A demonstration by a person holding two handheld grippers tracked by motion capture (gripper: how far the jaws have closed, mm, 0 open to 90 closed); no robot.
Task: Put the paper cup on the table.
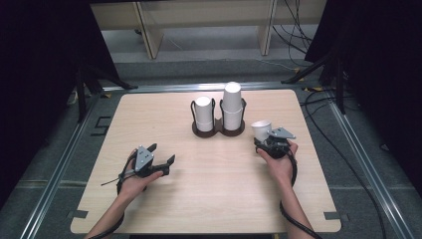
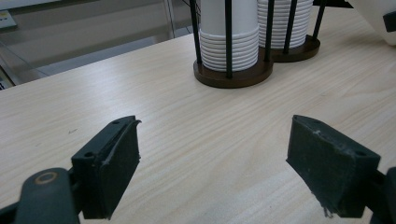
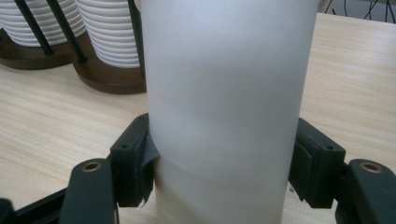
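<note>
A white cup (image 3: pixel 224 112) sits clamped between the jaws of the right gripper (image 3: pixel 224 172), one black pad pressed to each side of its wall. In the high view the cup (image 1: pixel 261 129) stands open end up at the front of the right gripper (image 1: pixel 271 142), over the table (image 1: pixel 209 199) near its right edge. Its wall is plain; no print, logo or writing can be read on it.

Just beyond the held cup and to its left in the right gripper view stands a dark wooden holder (image 3: pixel 107 77) with thin black rods, packed with nested white cups whose rims show as stacked ridges. From above, the holder (image 1: pixel 219 130) has two round bays side by side: the left stack (image 1: pixel 203 113) is shorter, the right stack (image 1: pixel 232 105) taller. No label shows on holder or stacks.

The left gripper (image 1: pixel 158 160) rests low on the table well apart from the holder, jaws spread wide with nothing between them. Its own view shows bare wood between the left gripper's (image 2: pixel 212 163) pads, and the holder (image 2: pixel 233 77) ahead and slightly right.
</note>
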